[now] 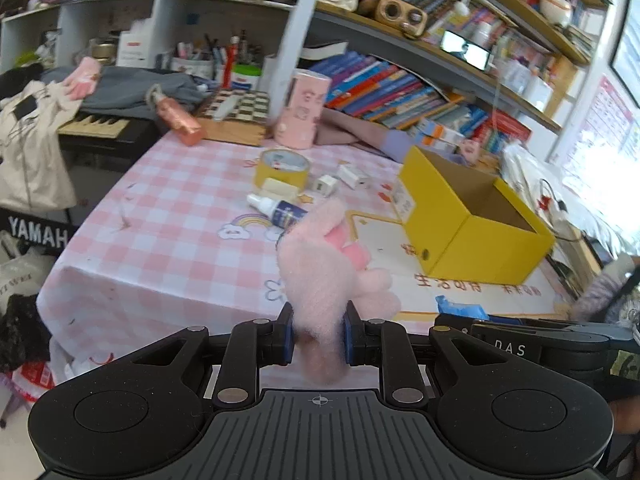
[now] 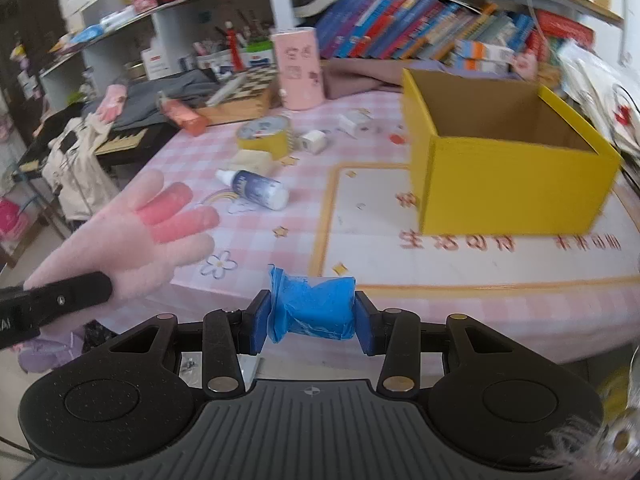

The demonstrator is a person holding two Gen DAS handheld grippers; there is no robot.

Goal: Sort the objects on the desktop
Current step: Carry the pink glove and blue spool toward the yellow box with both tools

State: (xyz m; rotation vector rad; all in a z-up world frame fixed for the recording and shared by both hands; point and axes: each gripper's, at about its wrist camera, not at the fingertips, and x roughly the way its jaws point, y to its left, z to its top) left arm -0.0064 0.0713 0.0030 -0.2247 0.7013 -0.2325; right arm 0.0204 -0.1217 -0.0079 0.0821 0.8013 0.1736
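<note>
My left gripper (image 1: 318,336) is shut on a fluffy pink glove (image 1: 324,268), held up over the near edge of the pink checked table (image 1: 152,216). The glove (image 2: 132,236) and the left gripper's black arm also show at the left of the right wrist view. My right gripper (image 2: 312,322) is shut on a crumpled blue packet (image 2: 314,306), above the table's near edge. An open yellow box (image 1: 476,228) stands on the table to the right; its brown inside (image 2: 504,116) looks bare. A white-and-blue bottle (image 2: 256,188) lies on its side mid-table.
A yellow tape roll (image 1: 282,170), a cream block (image 1: 280,188) and white adapters (image 1: 326,186) lie behind the bottle. A pink cylinder (image 1: 302,110), an orange bottle (image 1: 180,118) and a chessboard (image 1: 236,114) stand at the back, below book shelves (image 1: 392,92). A keyboard (image 1: 96,126) sits left.
</note>
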